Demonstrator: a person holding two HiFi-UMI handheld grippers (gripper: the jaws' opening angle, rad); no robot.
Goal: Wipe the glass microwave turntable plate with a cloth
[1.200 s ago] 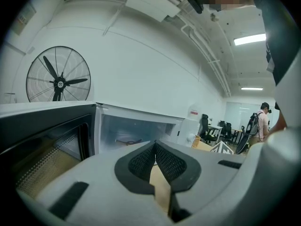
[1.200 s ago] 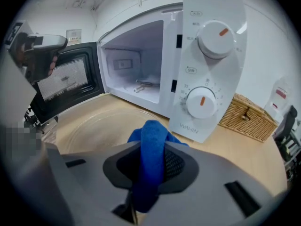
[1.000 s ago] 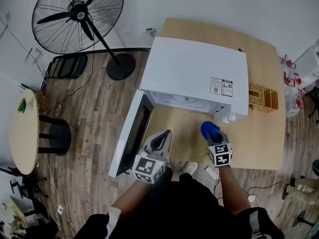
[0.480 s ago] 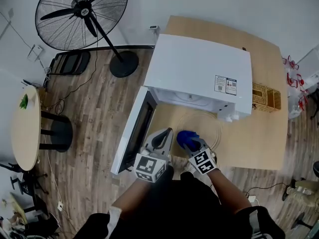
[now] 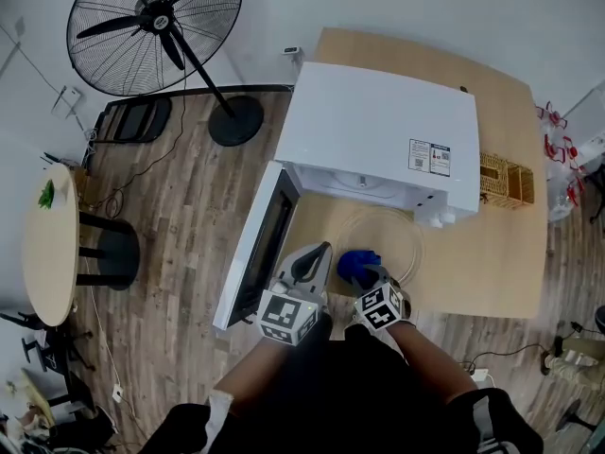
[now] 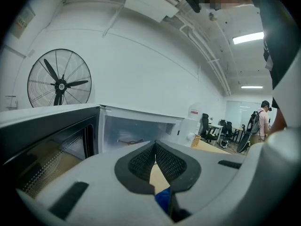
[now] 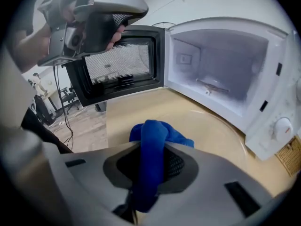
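The clear glass turntable plate [image 5: 394,237] lies on the wooden table [image 5: 492,263] in front of the open white microwave [image 5: 378,126]. My right gripper [image 5: 365,274] is shut on a bunched blue cloth [image 5: 356,264], which rests on the plate's near left part. In the right gripper view the cloth [image 7: 151,147] hangs out between the jaws of the right gripper [image 7: 150,160], over the plate [image 7: 225,138]. My left gripper [image 5: 318,252] hovers just left of the cloth, shut and holding nothing. Its pads [image 6: 165,163] meet in the left gripper view, with a bit of blue cloth [image 6: 163,200] below.
The microwave door [image 5: 261,246] swings open to the left, close beside my left gripper. A wicker basket [image 5: 501,183] stands right of the microwave. A large floor fan [image 5: 151,28] and a round side table [image 5: 47,244] stand on the wooden floor at left.
My right gripper has carried the blue cloth leftward and nearer across the plate, ending close beside the left gripper. The left gripper has barely moved.
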